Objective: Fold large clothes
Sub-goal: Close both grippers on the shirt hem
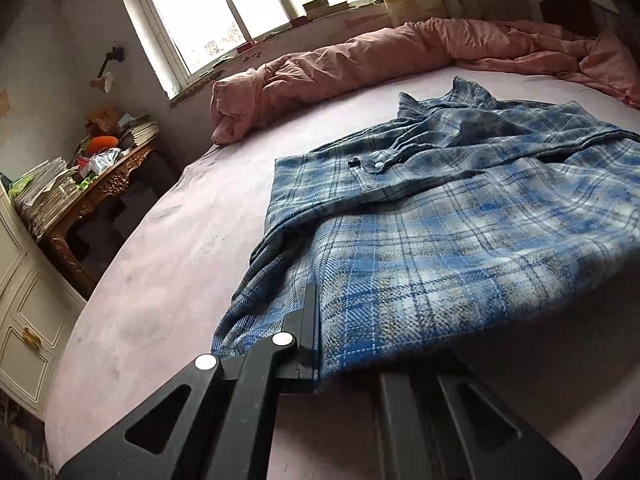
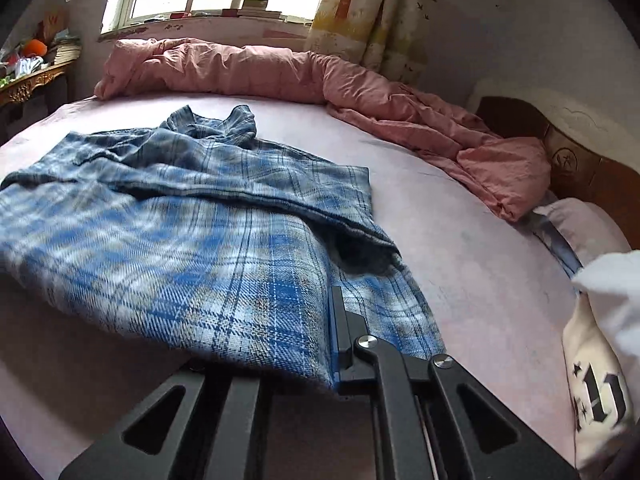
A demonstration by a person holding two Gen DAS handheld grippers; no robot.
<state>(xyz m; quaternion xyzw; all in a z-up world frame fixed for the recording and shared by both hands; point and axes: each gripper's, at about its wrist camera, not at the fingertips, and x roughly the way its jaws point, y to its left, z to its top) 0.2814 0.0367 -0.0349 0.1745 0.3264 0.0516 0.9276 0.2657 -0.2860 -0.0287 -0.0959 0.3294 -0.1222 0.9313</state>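
A blue plaid flannel shirt (image 1: 460, 216) lies on the pink bed sheet (image 1: 168, 264), collar toward the far side, sleeves folded over its body. My left gripper (image 1: 316, 336) is shut on the shirt's near hem at its left corner and lifts it slightly. The cloth drapes over the gripper's right finger and hides it. In the right wrist view the same shirt (image 2: 180, 232) spreads to the left. My right gripper (image 2: 334, 336) is shut on the near hem at the shirt's right corner, and the cloth covers its left finger.
A bunched pink duvet (image 1: 360, 64) runs along the bed's far edge under the window. A cluttered gilded side table (image 1: 92, 184) and white cabinet (image 1: 24, 312) stand left of the bed. Pillows (image 2: 592, 344) and a brown headboard (image 2: 568, 160) are at the right.
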